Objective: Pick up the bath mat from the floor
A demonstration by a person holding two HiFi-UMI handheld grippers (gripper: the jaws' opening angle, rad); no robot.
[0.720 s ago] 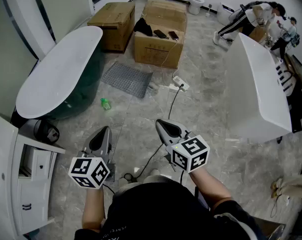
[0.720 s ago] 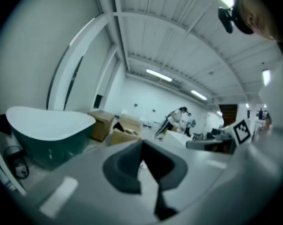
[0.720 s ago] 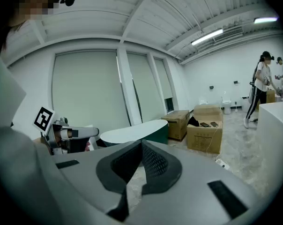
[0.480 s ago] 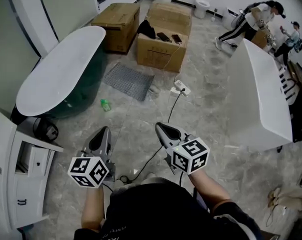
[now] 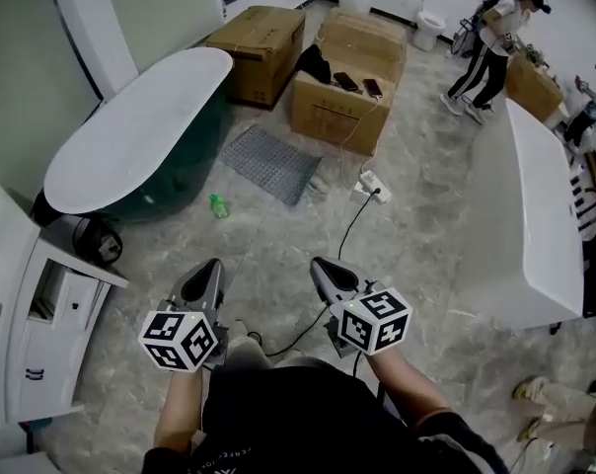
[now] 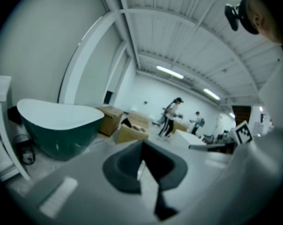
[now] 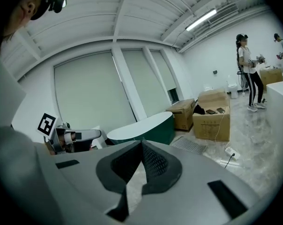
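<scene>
The bath mat (image 5: 270,163) is a grey gridded rectangle flat on the marble floor, between the green bathtub and the cardboard boxes; in the right gripper view the mat (image 7: 193,145) lies well ahead. My left gripper (image 5: 206,275) and right gripper (image 5: 323,269) hang side by side in front of the person's body, well short of the mat and above the floor. Both have their jaws together with nothing between them. Each gripper view looks out level across the room, not down at the mat.
A green-sided bathtub (image 5: 130,136) stands left of the mat. Two cardboard boxes (image 5: 345,102) (image 5: 259,39) stand behind it. A power strip (image 5: 374,187) with a black cable and a small green bottle (image 5: 219,205) lie nearby. White cabinet (image 5: 32,304) left, white tub (image 5: 545,215) right, person (image 5: 490,38) at the back.
The head view has shifted, so the floor and the mat sit a little further right and lower in it. Both grippers stay shut and in the same place before the body.
</scene>
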